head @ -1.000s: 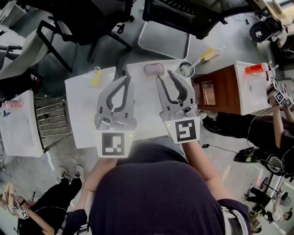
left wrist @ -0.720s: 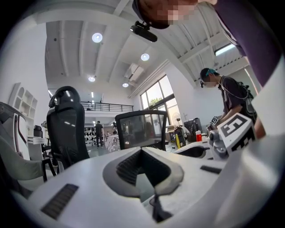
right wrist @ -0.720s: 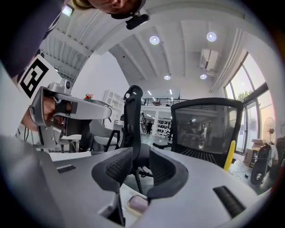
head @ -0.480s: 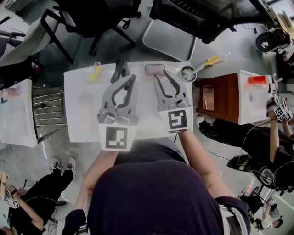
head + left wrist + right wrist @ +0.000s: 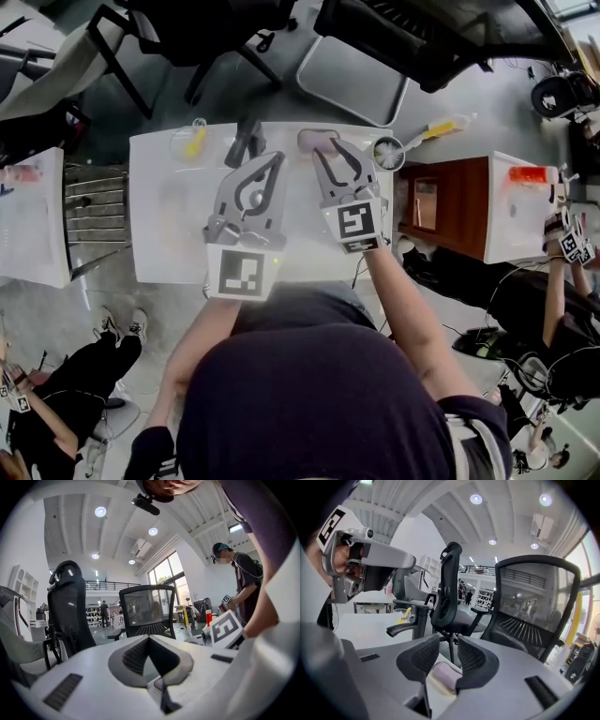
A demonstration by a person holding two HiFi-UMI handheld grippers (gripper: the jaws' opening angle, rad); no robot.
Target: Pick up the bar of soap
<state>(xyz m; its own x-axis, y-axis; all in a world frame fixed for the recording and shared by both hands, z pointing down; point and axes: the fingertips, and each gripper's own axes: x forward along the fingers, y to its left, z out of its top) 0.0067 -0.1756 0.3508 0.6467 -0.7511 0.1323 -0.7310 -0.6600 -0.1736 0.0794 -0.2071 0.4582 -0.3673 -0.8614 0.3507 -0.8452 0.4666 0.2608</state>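
Top centre of the head view, at the tabletop's point(image 5: 169, 211) upper edge, the soap point(image 5: 307, 141) lies just ahead of the right gripper point(image 5: 328, 148), jaws parted. It looks light, stiff, likely slick — pinch its long sides. Left gripper point(image 5: 274, 159) closed, empty.

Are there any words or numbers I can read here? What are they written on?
No words or numbers here can be read.
Left marker cube: black-and-white squares, a pattern, not letters.
Right marker cube: the same kind of pattern, not a real number.
Yellow object on the white table: a reddish label, too small and blurred to read.
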